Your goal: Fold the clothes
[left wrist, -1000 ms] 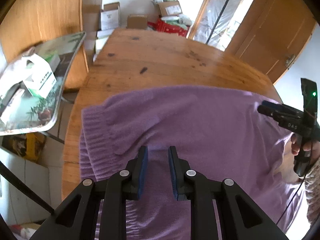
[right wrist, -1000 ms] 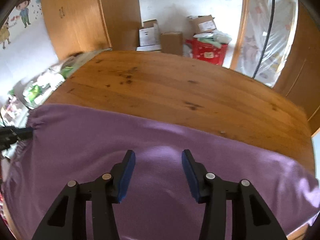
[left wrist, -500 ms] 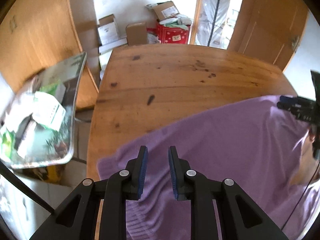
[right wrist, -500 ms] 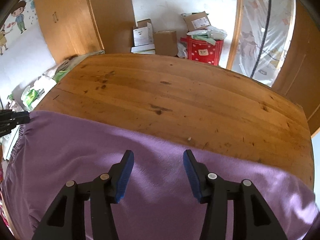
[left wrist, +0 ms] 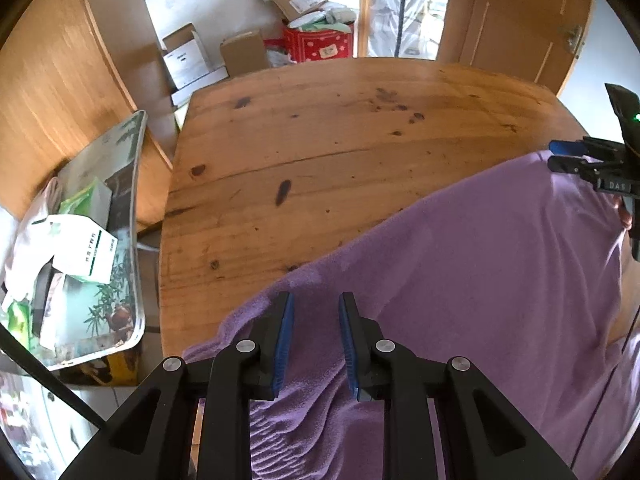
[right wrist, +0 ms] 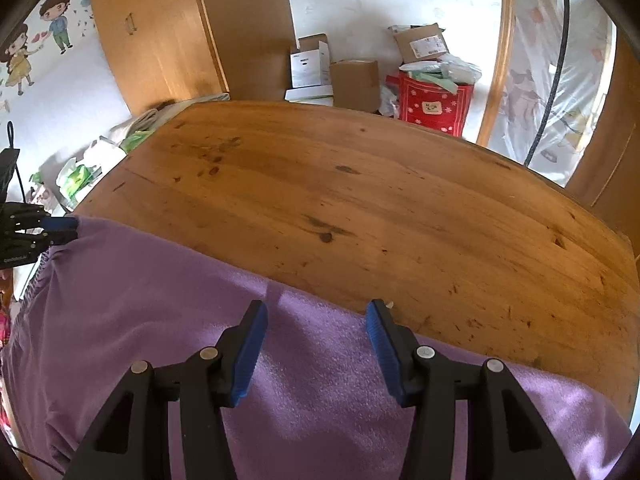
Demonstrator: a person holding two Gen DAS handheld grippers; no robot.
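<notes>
A fuzzy purple knit garment [left wrist: 480, 280] covers the lower part of each frame on the round wooden table [left wrist: 340, 140]. The left gripper [left wrist: 314, 308] (jaws narrowly apart) and right gripper [right wrist: 316, 314], wide apart, hover above it. Only the left view shows its ribbed hem.
</notes>
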